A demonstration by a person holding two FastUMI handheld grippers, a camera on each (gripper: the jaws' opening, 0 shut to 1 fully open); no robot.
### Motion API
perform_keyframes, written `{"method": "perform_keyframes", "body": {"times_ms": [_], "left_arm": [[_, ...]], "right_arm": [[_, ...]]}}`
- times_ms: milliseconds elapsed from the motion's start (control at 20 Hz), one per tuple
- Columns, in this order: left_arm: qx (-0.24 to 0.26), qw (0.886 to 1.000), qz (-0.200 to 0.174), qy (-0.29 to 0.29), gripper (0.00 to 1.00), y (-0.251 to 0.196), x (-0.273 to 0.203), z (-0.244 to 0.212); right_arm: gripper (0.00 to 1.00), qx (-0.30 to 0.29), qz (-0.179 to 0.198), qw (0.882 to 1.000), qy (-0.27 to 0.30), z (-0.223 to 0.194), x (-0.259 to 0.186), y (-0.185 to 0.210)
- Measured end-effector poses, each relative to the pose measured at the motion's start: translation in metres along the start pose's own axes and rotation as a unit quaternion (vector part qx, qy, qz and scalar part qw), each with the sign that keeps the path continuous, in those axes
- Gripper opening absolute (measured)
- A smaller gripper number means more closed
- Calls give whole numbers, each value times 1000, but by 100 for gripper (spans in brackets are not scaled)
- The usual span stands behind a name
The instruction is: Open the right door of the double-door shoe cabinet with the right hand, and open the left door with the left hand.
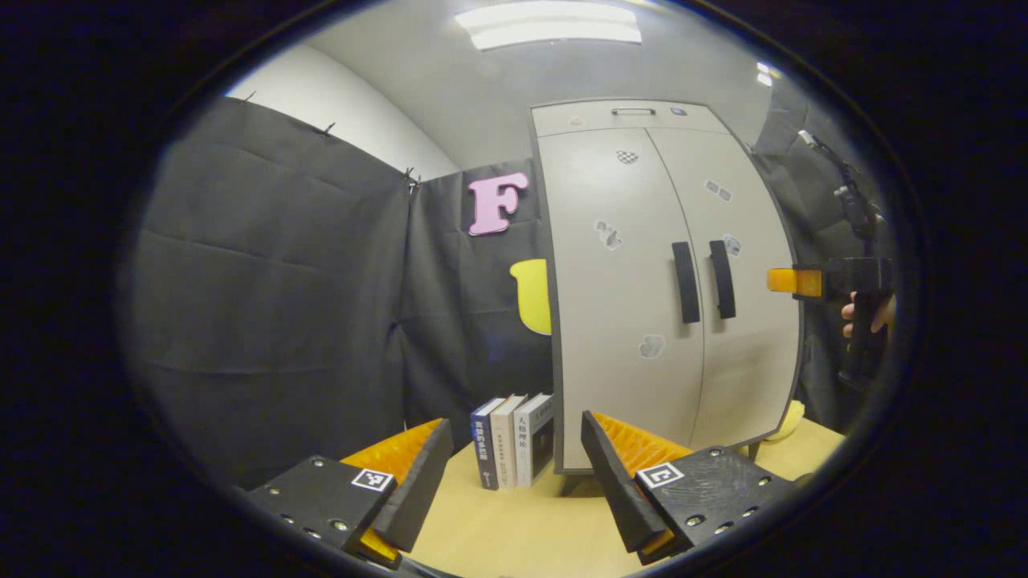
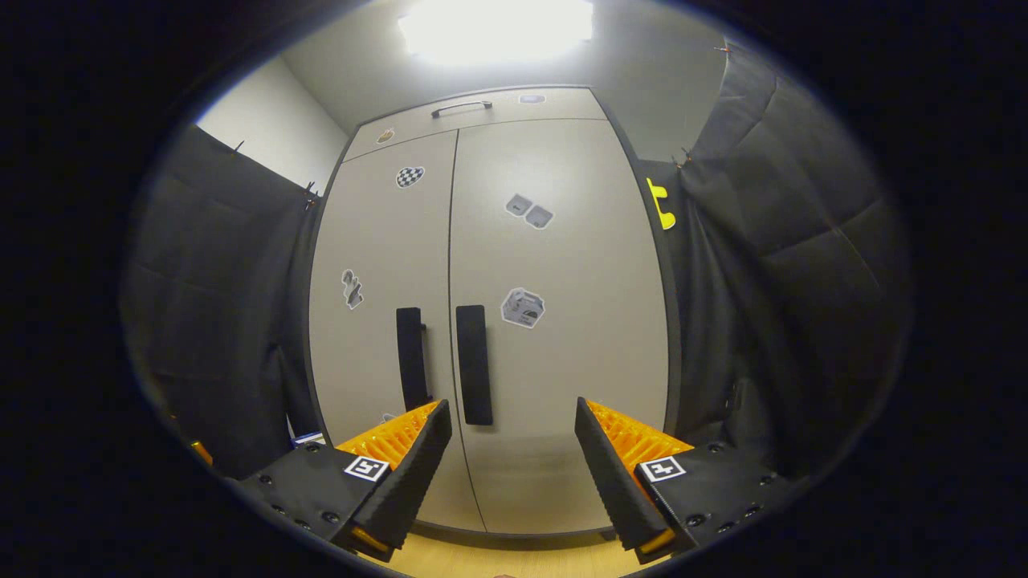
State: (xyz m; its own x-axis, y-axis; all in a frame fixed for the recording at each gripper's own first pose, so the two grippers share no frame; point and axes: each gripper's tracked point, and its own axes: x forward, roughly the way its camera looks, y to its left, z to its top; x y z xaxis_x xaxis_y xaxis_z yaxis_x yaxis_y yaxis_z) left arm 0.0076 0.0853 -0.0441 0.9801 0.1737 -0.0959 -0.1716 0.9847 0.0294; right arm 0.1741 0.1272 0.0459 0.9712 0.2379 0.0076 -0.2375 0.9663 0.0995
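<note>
The pale grey shoe cabinet [image 1: 642, 321] stands upright on the table with both doors closed. Two dark vertical handles sit side by side at its middle seam: the left door's handle [image 1: 687, 282] and the right door's handle [image 1: 723, 278]. My left gripper [image 1: 514, 419] is open and holds nothing, well back from the cabinet and to its left. In the right gripper view the cabinet [image 2: 562, 241] is close ahead. My right gripper [image 2: 511, 404] is open, just short of the right handle [image 2: 474, 365], beside the left handle [image 2: 411, 357]. From the left gripper view, the right gripper [image 1: 777, 281] hovers in front of the right door, held by a hand [image 1: 871, 315].
Three books [image 1: 514, 440] stand upright on the wooden table [image 1: 498, 530], against the cabinet's left side. A top drawer with a slim handle [image 1: 633, 111] caps the cabinet. Black cloth walls [image 1: 273, 305] close in on the left and right. Something yellow [image 1: 791, 419] lies by the cabinet's right foot.
</note>
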Motion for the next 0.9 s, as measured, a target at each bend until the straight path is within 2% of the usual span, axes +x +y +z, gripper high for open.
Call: {"method": "perform_keyframes", "body": {"times_ms": [400, 500, 650, 700, 900], "left_arm": [[2, 999, 45, 16, 94, 35, -14, -11], [0, 998, 54, 20, 93, 42, -17, -14], [-3, 998, 61, 29, 96, 48, -20, -22], [-4, 998, 62, 32, 96, 47, -20, -23], [-4, 997, 69, 31, 96, 50, -20, -22]], "right_arm": [[97, -10, 27, 1000, 5, 2, 63, 27], [94, -9, 27, 999, 15, -2, 78, 30], [94, -5, 25, 999, 24, -5, 98, 33], [77, -3, 23, 999, 26, -5, 105, 34], [74, -1, 23, 998, 50, -14, 118, 40]]}}
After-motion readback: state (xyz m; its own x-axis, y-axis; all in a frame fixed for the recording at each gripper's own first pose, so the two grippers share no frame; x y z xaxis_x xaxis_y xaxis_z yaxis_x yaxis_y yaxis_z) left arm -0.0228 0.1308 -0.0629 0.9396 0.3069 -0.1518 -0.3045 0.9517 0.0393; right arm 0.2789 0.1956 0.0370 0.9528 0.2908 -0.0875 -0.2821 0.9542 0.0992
